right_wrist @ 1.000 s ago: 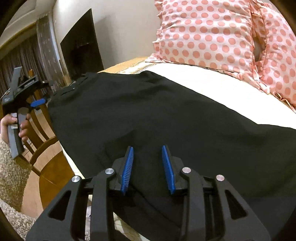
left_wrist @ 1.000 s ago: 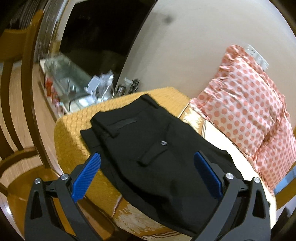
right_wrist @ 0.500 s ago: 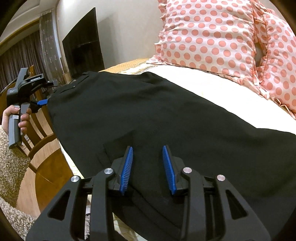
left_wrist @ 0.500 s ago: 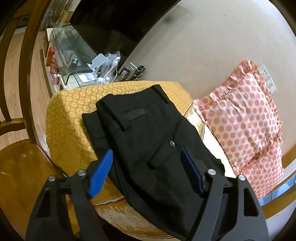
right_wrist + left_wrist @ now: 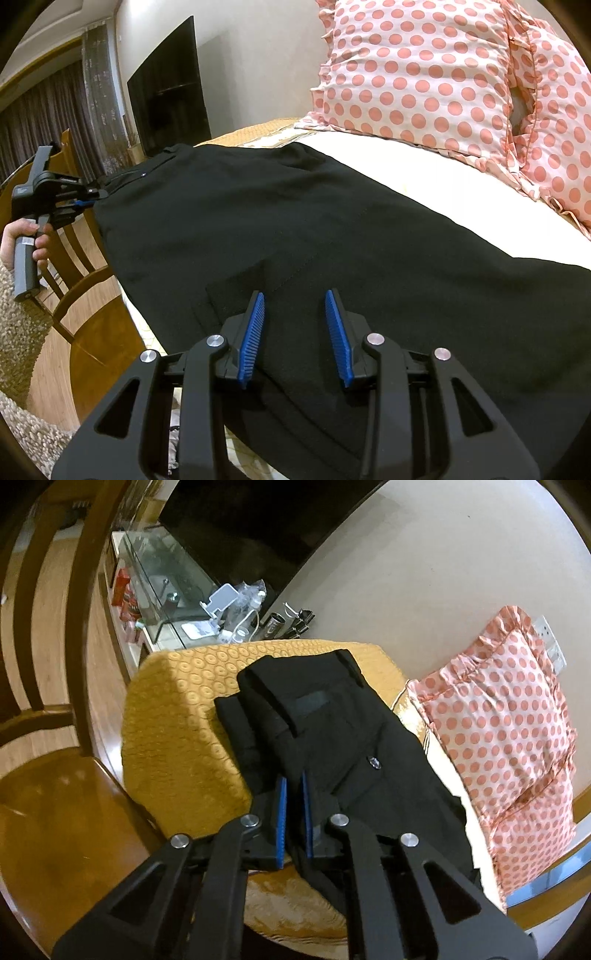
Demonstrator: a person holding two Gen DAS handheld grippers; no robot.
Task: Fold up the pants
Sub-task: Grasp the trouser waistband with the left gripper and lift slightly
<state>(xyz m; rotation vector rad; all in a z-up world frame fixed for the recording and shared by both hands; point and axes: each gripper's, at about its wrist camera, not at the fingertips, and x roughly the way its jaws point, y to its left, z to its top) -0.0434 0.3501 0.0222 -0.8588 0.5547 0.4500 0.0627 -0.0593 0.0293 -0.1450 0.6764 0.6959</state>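
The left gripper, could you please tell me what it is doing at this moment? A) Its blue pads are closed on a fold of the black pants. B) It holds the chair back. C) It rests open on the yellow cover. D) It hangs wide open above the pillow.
A: in the left wrist view the left gripper has its blue pads drawn close together with a ridge of the black pants pinched between them.

Black pants [image 5: 314,229] lie flat lengthwise along the bed, waistband end on the yellow cover.
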